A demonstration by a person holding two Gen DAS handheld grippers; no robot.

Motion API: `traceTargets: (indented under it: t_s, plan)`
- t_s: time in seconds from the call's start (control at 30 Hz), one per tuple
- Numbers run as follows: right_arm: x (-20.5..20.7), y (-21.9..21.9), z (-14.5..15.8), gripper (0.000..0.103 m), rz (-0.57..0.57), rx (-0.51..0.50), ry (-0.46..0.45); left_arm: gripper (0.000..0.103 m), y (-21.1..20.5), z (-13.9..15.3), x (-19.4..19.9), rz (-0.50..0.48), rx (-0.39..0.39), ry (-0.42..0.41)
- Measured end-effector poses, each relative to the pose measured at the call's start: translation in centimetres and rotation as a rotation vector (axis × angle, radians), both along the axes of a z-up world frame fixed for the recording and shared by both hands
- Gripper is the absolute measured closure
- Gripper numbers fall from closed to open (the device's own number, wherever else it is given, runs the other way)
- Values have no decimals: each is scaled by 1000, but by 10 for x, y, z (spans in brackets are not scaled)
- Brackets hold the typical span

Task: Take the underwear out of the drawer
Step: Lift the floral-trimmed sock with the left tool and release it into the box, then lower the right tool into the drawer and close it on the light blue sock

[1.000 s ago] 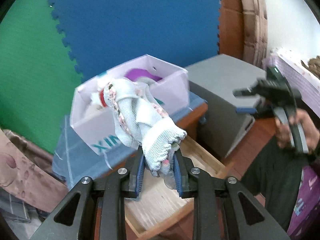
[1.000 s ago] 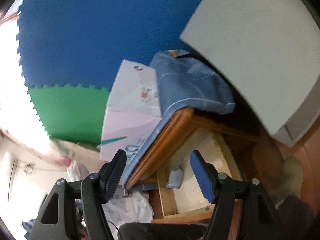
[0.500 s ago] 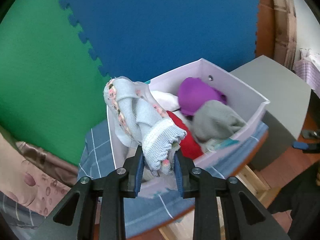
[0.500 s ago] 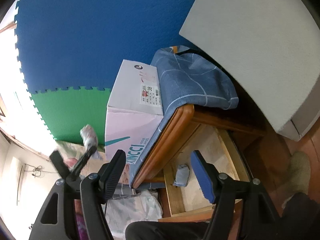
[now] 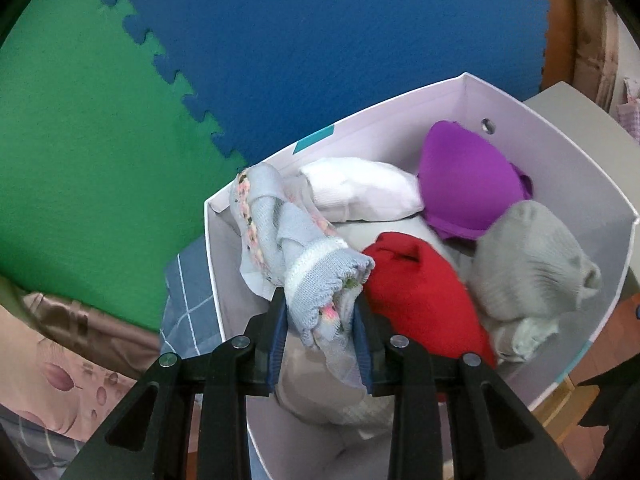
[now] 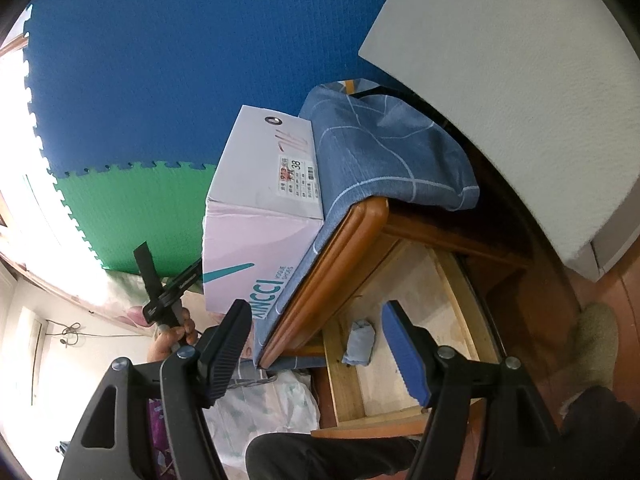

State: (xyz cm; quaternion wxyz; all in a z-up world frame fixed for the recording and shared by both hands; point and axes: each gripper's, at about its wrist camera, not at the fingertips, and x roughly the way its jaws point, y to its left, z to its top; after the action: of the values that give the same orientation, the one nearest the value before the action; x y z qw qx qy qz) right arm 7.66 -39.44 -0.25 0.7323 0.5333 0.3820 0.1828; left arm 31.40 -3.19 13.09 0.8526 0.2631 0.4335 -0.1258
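Note:
My left gripper (image 5: 320,320) is shut on light blue underwear with floral trim (image 5: 288,256), held above the near left corner of a white shoebox (image 5: 400,128). The box holds white (image 5: 360,192), purple (image 5: 464,176), red (image 5: 416,292) and grey (image 5: 532,264) garments. My right gripper (image 6: 316,344) is open and empty, in front of the open wooden drawer (image 6: 404,300). A folded blue piece (image 6: 360,340) lies in the drawer. The box (image 6: 260,216) stands on the cabinet top, and the left gripper (image 6: 160,280) shows beside it.
A blue checked cloth (image 6: 380,152) covers the wooden cabinet under the box. A grey cabinet (image 6: 520,80) stands to the right. Blue and green foam mats (image 5: 280,40) line the wall behind. Floral bedding (image 5: 60,352) lies at the left.
My left gripper has carried the blue underwear up from over the drawer to above the shoebox. My right gripper has stayed open, nearly still, by the drawer.

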Motion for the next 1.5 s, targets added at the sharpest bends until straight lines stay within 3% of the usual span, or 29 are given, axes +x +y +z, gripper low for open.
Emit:
traceTargets:
  t_s: [0.13, 0.23, 0.3, 0.37, 0.5, 0.7, 0.83, 1.07, 1.2, 1.33, 1.5]
  plan:
    - [1, 2, 0, 34, 12, -8, 1, 64, 2, -9, 5, 23, 13, -3]
    - [3, 5, 1, 34, 23, -23, 2, 46, 5, -8, 1, 52, 15, -58]
    - [4, 7, 1, 34, 30, -34, 2, 28, 5, -5, -3, 74, 27, -98]
    - [4, 9, 1, 34, 39, -45, 2, 25, 5, 2, -12, 75, 19, -158]
    - [6, 15, 3, 34, 69, -74, 1, 3, 8, 24, -38, 68, -71, -261]
    - [10, 46, 16, 34, 201, -191, -46, 0, 22, 57, -84, 84, -209, -374]
    - [12, 80, 20, 34, 326, -293, -57, 0, 50, 68, -138, 128, -316, -440]
    - [21, 178, -18, 34, 518, -399, 91, 0, 121, 25, -211, 220, -448, -332]
    - [32, 236, -52, 34, 526, -344, 200, 0, 151, -1, -231, 295, -504, -272]
    - [47, 282, -85, 34, 455, -255, 323, 0, 178, -16, -254, 371, -578, -320]
    - [67, 311, -121, 34, 293, -180, 429, 0, 201, -27, -266, 445, -552, -371]
